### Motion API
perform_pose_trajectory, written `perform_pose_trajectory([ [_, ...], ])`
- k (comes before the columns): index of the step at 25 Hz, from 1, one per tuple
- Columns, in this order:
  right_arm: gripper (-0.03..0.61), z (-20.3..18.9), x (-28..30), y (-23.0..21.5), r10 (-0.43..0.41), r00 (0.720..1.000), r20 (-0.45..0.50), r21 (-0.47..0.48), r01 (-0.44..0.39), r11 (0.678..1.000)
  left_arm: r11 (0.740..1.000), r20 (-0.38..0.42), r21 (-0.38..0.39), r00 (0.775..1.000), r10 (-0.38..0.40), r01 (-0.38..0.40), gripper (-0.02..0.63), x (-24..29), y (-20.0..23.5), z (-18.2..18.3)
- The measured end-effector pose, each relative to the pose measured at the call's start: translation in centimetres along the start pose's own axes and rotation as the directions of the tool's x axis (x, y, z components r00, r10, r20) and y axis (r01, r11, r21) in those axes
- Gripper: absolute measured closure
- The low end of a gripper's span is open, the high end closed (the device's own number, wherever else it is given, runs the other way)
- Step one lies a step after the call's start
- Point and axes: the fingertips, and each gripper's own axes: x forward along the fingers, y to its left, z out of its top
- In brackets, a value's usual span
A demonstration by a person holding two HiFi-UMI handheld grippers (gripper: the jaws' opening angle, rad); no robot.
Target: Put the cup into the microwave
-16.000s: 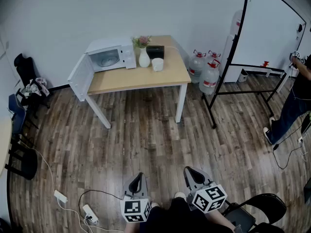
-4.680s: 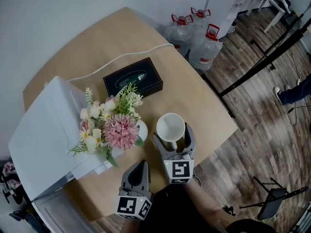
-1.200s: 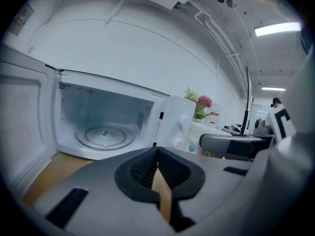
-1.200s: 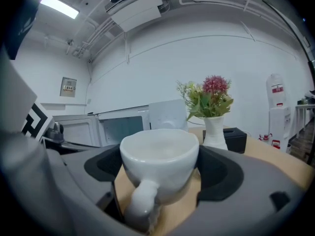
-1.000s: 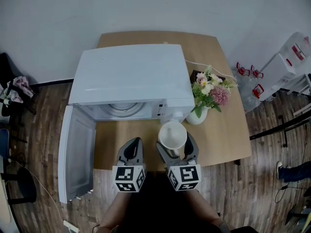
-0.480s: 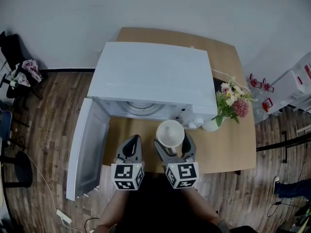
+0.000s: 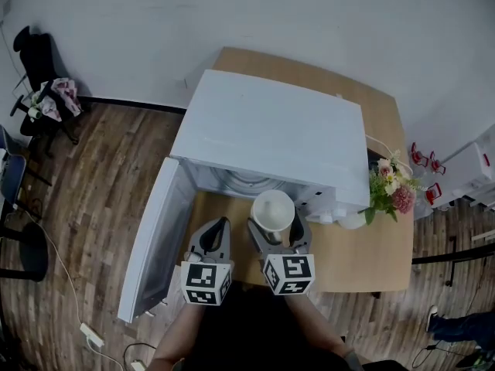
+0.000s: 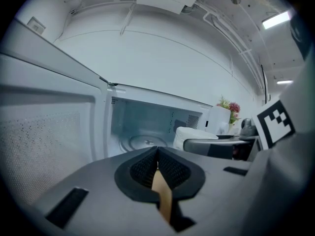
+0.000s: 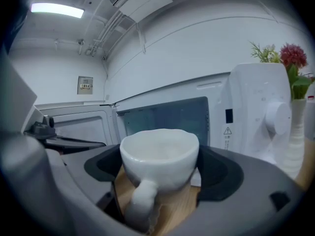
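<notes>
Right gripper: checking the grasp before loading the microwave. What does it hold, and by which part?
The right gripper holds the white cup by its body, one jaw on each side; the handle is free, pointing back toward the gripper.

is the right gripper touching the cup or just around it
Touching. The right gripper view shows the right gripper shut on the cup: its dark pads press the white bowl on both sides, with no gap showing.

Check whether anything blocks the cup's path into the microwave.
Nothing visible does. The door stands open to the left, the microwave shows only its turntable inside, and the cup, clamped in the right gripper, sits right before the opening.
</notes>
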Motion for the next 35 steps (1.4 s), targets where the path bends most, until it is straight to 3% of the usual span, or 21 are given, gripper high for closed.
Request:
perform_pose_trajectory([
  [15, 0.14, 1.4, 8.9, 0.6, 0.03, 0.999, 0.027, -0.069, -0.028, 0.997, 1.0, -0.005, 0.006, 1.0, 0.008, -0.008, 0.609, -0.9, 2.2, -0.2],
  [29, 0.14, 1.0, 13.3, -1.5, 0.01, 0.999, 0.039, -0.091, -0.007, 0.996, 1.0, -0.033, 0.0, 0.999, 0.006, -0.006, 0.609, -1.3, 2.3, -0.8],
  [35, 0.141, 1.2, 14.4, -1.7, 0.039, 0.998, 0.039, -0.099, -0.035, 0.994, 1.0, -0.042, -0.011, 0.999, -0.01, 0.01, 0.609, -1.2, 2.3, -1.0],
])
